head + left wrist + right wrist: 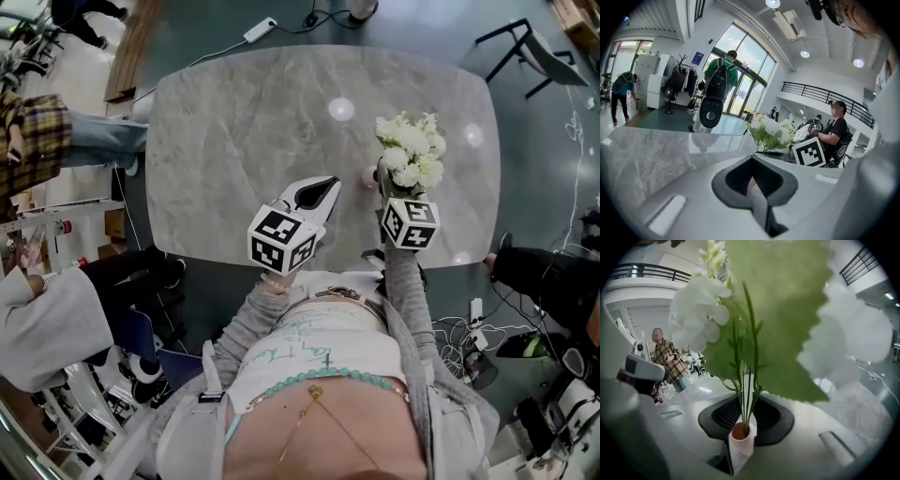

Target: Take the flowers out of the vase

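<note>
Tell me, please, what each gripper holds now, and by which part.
The right gripper holds the vase by its sides, just below the rim. The left gripper is shut and holds nothing.

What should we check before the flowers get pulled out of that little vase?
1. Vase held steady: ok. The right tool is closed on the vase.
2. Flowers out of the vase: not ok. The flowers have their stems standing inside it.
3. Left tool ready to grab: not ok. The left tool is shut, empty and off to the side of the flowers.
4. Room to lay the flowers down: ok. The table is bare to the left of the vase.
5. Vase bottom resting on the table: cannot tell.
</note>
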